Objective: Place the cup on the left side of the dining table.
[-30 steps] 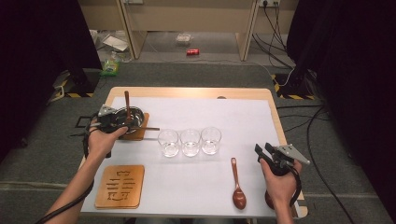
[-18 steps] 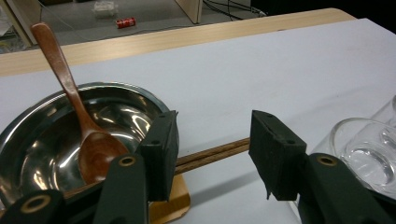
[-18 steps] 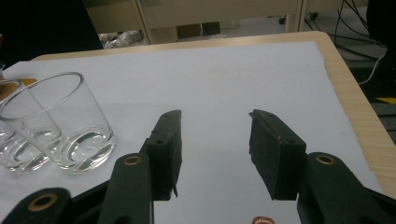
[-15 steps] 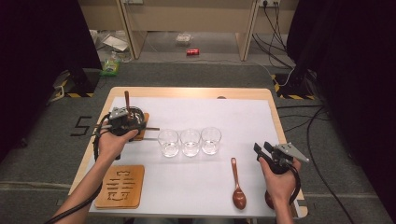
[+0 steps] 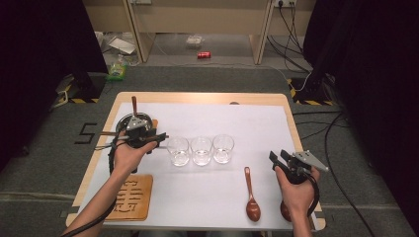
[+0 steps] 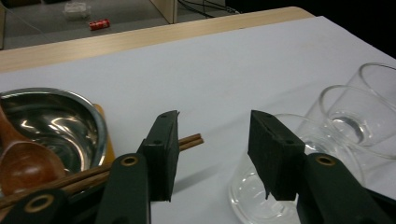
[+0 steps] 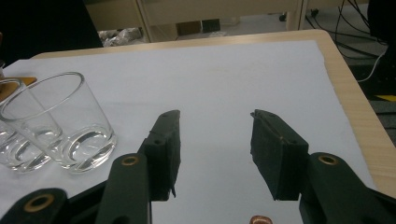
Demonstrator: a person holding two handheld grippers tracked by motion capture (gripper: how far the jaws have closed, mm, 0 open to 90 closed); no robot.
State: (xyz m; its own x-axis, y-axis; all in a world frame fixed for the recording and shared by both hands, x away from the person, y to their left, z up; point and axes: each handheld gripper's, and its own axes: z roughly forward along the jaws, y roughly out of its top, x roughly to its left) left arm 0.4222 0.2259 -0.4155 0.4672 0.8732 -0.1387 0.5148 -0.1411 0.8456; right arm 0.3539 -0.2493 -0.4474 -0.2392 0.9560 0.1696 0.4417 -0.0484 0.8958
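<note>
So the left tool [image 5: 159, 139] was sitting over the left side of the bench [image 5: 257, 108], just past the metal bowl [image 5: 124, 123], with its jaws spread apart and nothing pinched between them. In the left gripper view [image 6: 212, 149] you could see bare white bench cover in the gap, and the nearest glass [image 6: 266, 186] right behind the right jaw, close but I couldn't tell if it was actually touching. That was the leftmost glass [image 5: 178, 150] of a row of three in the middle of the bench, with the middle glass [image 5: 201, 150] and the right glass [image 5: 223, 148] packed tight next to it.

The bowl rested on a small wooden mat, had a wooden spoon [image 6: 23, 163] lying in it, and a pair of chopsticks [image 6: 189, 141] poked out from beside it toward the left jaw.

The right tool [image 5: 276, 158] was over at the right near side, also open and empty, well apart from the glasses. In the right gripper view [image 7: 212, 154] just white cover showed between the jaws, with a glass [image 7: 70, 123] off to the left.

A second brown spoon [image 5: 251, 197] lay on the near side between the glasses and the right hand [image 5: 296, 187], bowl end toward the person. A carved wooden coaster [image 5: 129, 197] sat at the near left corner under the left forearm
</note>
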